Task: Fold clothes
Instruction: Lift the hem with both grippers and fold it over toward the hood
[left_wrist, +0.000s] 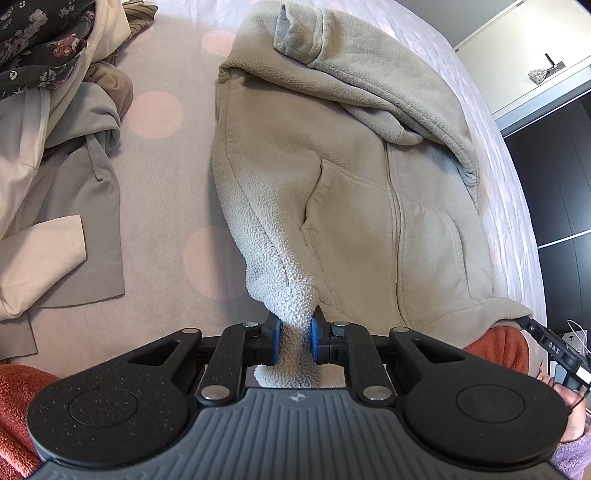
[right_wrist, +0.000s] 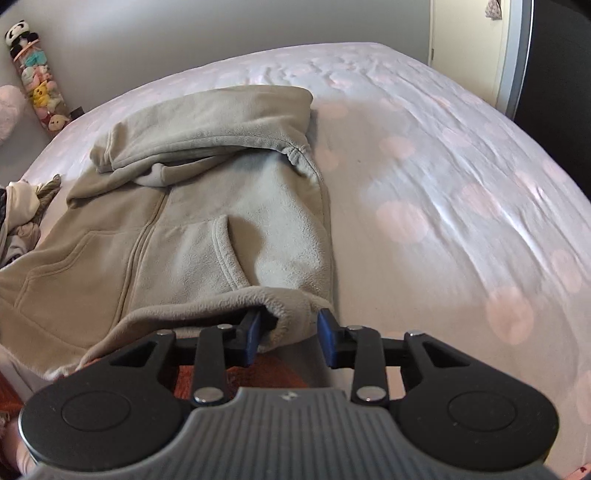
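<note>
Grey-beige fleece hoodie (left_wrist: 332, 155) lies front-up on the bed (left_wrist: 166, 177), zipper closed, two slanted front pockets visible. Hood and one sleeve are folded across the chest at the far end. Fabric is fuzzy, slightly rumpled, hem curling up at the near edge.

Long axis runs from the near hem away toward the hood; in the left wrist view it sits slightly right of centre, hem end closest to the camera.

Left claw (left_wrist: 296, 341) is clenched on the hem corner of the hoodie: fleece is bunched between the blue pads and pulled up off the sheet into a twisted peak.

Right claw (right_wrist: 289, 334) is released, jaws apart; the other hem corner sits between them, touching the left pad, clear of the right one. No grip there.

Around it: pile of other clothes (left_wrist: 55, 147) off to the left of the hoodie, apart from it – dark floral piece, beige and cream garments. Sheet is pale with pink dots. Stuffed toys (right_wrist: 37, 85) stacked against the far wall. Orange fabric shows under both claws.
</note>
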